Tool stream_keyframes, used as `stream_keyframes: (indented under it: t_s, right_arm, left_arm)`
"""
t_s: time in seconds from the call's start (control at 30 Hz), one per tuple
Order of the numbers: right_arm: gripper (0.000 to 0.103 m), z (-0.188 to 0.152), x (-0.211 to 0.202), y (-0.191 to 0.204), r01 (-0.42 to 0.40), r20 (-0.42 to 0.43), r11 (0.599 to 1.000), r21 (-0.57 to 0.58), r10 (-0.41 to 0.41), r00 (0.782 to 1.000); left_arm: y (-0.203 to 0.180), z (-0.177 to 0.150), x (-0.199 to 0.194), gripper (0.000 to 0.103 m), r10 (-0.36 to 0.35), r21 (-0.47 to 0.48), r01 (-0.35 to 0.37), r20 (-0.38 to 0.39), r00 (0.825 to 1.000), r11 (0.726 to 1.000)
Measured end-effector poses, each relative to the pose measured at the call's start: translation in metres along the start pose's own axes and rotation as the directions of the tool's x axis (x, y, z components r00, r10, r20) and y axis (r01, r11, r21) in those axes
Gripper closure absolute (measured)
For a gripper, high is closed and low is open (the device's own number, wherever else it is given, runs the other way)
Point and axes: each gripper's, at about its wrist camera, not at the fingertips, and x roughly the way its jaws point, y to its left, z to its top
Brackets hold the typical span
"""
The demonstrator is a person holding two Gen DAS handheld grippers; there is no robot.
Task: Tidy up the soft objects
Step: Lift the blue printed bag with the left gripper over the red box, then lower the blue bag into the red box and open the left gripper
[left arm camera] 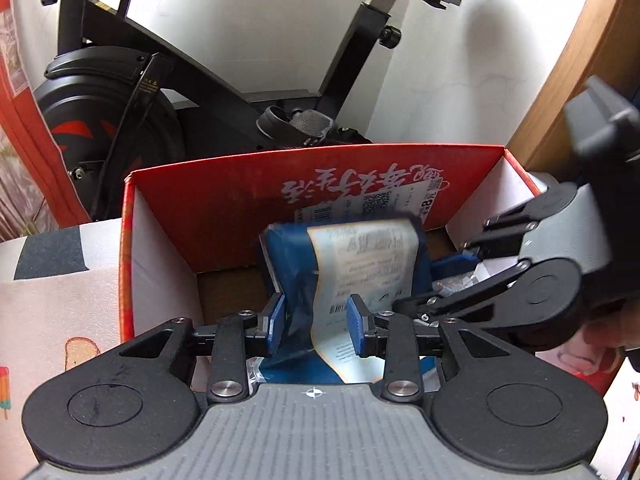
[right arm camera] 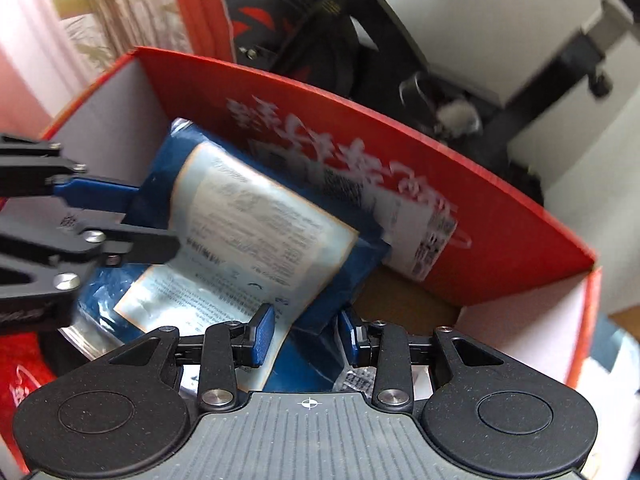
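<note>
A soft blue package with a white printed label (left arm camera: 360,264) stands tilted inside a red cardboard box (left arm camera: 224,200). My left gripper (left arm camera: 316,320) is shut on the package's near edge, blue pads on both sides. In the right wrist view the same package (right arm camera: 256,232) leans against the box's far red wall (right arm camera: 500,248). My right gripper (right arm camera: 306,332) has its jaws apart around the package's lower corner; I cannot tell whether the pads press it. The left gripper (right arm camera: 136,216) enters that view from the left, and the right gripper (left arm camera: 460,276) shows in the left wrist view.
A black exercise bike (left arm camera: 160,92) stands behind the box against a white wall. A patterned soft mat (left arm camera: 52,312) lies left of the box. A wooden panel (left arm camera: 580,60) is at right. Something red (right arm camera: 24,368) lies at the lower left of the right view.
</note>
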Motion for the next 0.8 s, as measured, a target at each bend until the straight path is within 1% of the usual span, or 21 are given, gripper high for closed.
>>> stream_keyframes:
  t_s: [0.1, 0.3, 0.37, 0.4, 0.43, 0.5, 0.6, 0.7, 0.77, 0.8]
  right_arm:
    - [0.070, -0.002, 0.012, -0.003, -0.005, -0.041, 1.000, 0.016, 0.005, 0.999]
    - [0.068, -0.007, 0.025, -0.006, -0.001, -0.058, 0.998, 0.067, 0.005, 0.998]
    - [0.064, -0.006, 0.027, -0.006, 0.014, -0.059, 0.997, 0.074, -0.010, 0.998]
    - [0.059, -0.006, 0.027, -0.006, 0.028, -0.061, 0.997, 0.077, -0.023, 0.998]
    - [0.057, -0.005, 0.028, -0.006, 0.039, -0.060, 0.996, 0.079, -0.034, 0.998]
    - [0.057, -0.007, 0.023, -0.005, 0.047, -0.057, 0.995, 0.093, -0.042, 0.998]
    - [0.057, -0.005, 0.010, -0.008, 0.055, -0.029, 0.994, 0.095, -0.052, 0.998]
    - [0.056, -0.007, -0.017, -0.009, 0.056, 0.036, 0.992, 0.110, -0.060, 0.998]
    - [0.054, -0.009, -0.036, -0.010, 0.044, 0.072, 0.992, 0.119, -0.053, 0.996]
    - [0.050, -0.012, -0.046, -0.010, 0.044, 0.088, 0.991, 0.123, -0.055, 0.995]
  left_arm:
    - [0.001, -0.004, -0.005, 0.067, -0.001, -0.026, 0.002, 0.027, 1.000, 1.000]
    - [0.000, -0.001, 0.000, 0.067, 0.007, -0.041, -0.006, 0.044, 0.999, 0.999]
    - [0.000, -0.001, -0.001, 0.067, 0.013, -0.042, -0.011, 0.046, 0.999, 0.999]
    - [0.000, -0.001, -0.001, 0.067, 0.016, -0.043, -0.014, 0.046, 0.999, 0.999]
    - [0.000, -0.001, -0.002, 0.067, 0.018, -0.045, -0.016, 0.049, 0.999, 0.999]
    - [0.000, -0.001, -0.004, 0.066, 0.024, -0.048, -0.022, 0.058, 0.998, 0.999]
    - [0.000, -0.002, -0.011, 0.063, 0.028, -0.054, -0.024, 0.077, 0.997, 0.998]
    - [-0.001, 0.000, -0.018, 0.058, 0.031, -0.063, -0.025, 0.096, 0.995, 0.998]
    - [-0.003, 0.001, -0.025, 0.054, 0.035, -0.065, -0.028, 0.110, 0.993, 0.998]
    - [-0.005, 0.001, -0.029, 0.051, 0.035, -0.064, -0.027, 0.116, 0.993, 0.998]
